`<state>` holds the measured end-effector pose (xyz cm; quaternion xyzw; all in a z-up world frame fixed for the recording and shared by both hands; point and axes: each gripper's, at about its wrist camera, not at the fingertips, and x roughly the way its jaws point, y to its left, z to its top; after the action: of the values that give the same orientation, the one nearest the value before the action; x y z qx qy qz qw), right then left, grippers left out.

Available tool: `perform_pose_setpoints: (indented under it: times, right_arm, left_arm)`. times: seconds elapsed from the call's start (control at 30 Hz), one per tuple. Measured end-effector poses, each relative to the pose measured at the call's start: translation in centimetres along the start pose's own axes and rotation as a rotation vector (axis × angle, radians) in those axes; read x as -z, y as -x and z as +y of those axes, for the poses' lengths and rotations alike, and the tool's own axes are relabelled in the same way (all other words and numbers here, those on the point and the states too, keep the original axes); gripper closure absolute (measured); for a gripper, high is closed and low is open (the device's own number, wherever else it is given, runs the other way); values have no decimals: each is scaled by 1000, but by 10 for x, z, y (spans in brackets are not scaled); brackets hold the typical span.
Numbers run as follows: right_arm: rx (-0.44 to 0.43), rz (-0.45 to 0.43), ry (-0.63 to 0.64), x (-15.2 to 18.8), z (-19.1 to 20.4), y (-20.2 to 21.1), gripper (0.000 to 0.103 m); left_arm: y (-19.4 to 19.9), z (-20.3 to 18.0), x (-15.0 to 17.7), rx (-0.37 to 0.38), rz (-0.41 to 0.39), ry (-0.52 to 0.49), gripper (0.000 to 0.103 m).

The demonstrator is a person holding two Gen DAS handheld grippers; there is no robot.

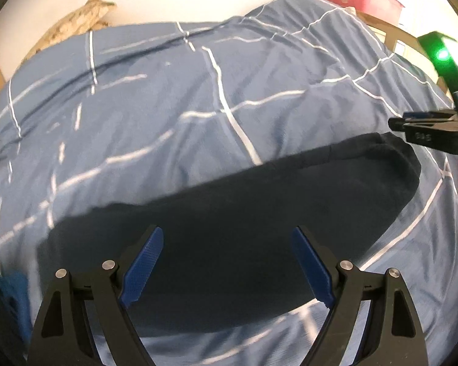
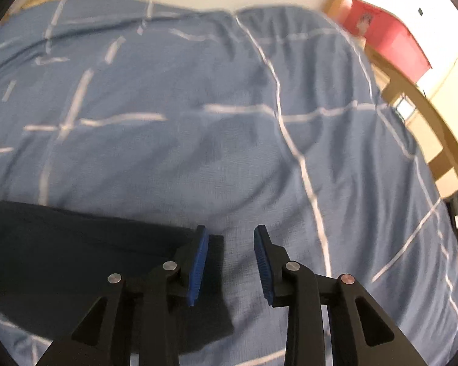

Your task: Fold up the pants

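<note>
The pants (image 1: 229, 213) lie flat on the bed (image 1: 168, 106). Left tongs (image 1: 227, 270) are wide above them; right tongs (image 2: 230, 263) half-open at the end. A shallow pinch may catch the duvet too.

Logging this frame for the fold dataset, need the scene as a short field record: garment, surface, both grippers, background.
garment: dark navy pants, lying flat in a long strip
surface: blue duvet with white grid lines
left gripper: open, above the pants' middle, holding nothing
right gripper: open, at the pants' end edge, not clamped
background: red bin, wooden frame
</note>
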<state>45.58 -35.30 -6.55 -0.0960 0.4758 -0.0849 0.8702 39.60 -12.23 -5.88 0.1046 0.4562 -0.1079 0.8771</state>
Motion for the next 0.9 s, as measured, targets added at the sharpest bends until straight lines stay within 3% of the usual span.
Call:
perform_pose_setpoints:
  times: [0.13, 0.23, 0.37, 0.47, 0.6, 0.7, 0.9]
  right_arm:
    - [-59, -58, 138, -6, 32, 38, 66]
    - [-153, -68, 293, -10, 73, 57, 66]
    - [-277, -77, 433, -13, 119, 63, 66]
    - [-369, -112, 512, -10, 151, 63, 66]
    - [-423, -112, 565, -9, 183, 49, 66]
    - [-430, -102, 580, -10, 196, 36, 66]
    - [-482, -59, 558, -16, 206, 10, 67]
  left_arm:
    - [18, 25, -4, 15, -9, -98, 17]
    - [28, 44, -7, 0, -22, -192, 17]
    - [28, 69, -3, -24, -40, -275, 18]
    - [22, 85, 3, 7, -27, -299, 22]
    - [3, 97, 5, -15, 7, -346, 28]
    - [-10, 111, 2, -30, 26, -335, 29]
    - [-38, 146, -5, -20, 109, -204, 32]
